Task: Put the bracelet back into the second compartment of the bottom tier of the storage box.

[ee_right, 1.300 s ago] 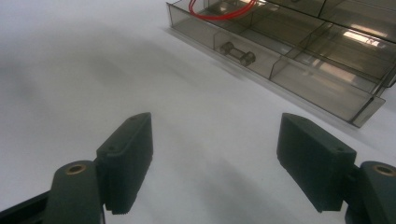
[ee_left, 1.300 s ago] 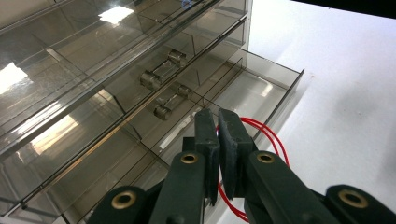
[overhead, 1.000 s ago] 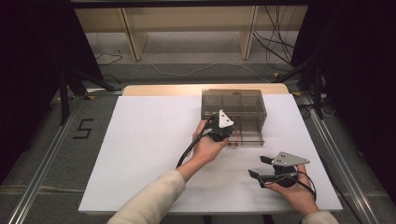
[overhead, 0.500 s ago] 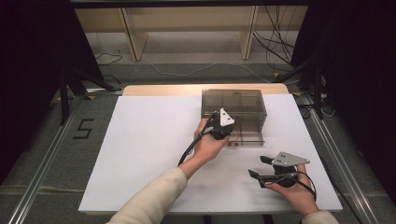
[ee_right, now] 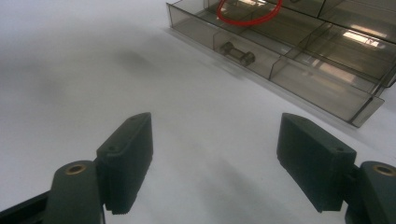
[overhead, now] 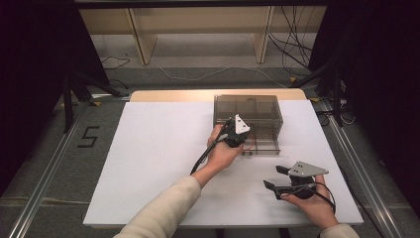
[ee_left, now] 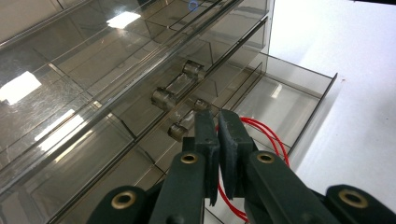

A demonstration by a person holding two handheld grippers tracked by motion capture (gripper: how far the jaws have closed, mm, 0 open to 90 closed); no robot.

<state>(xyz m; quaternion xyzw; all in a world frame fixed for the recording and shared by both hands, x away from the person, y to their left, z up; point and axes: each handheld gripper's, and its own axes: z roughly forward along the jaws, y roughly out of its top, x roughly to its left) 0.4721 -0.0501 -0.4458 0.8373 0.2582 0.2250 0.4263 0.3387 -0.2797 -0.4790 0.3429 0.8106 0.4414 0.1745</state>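
Observation:
A smoky clear drawer cabinet (overhead: pixel 247 111) stands on the white table top at the back right. Its bottom drawer (overhead: pixel 262 146) is pulled out, and a red wire loop (ee_right: pixel 247 14) lies inside it. My left gripper (overhead: pixel 236 135) hovers over that open drawer at the cabinet's front. Its jaws are pressed together, and I see nothing clamped between them. In the left gripper view the tips (ee_left: pixel 218 122) sit just beside a clear handle (ee_left: pixel 186 125) of a closed drawer, with the red loop (ee_left: pixel 268 140) below. My right gripper (overhead: pixel 281 177) rests open near the front right.
The white board (overhead: pixel 158 163) covers most of the table, with broad bare room to the left. A second clear handle (ee_left: pixel 177 86) sits on the drawer above. The open drawer's front handle (ee_right: pixel 238 52) faces my right gripper. Metal rails run along both table sides.

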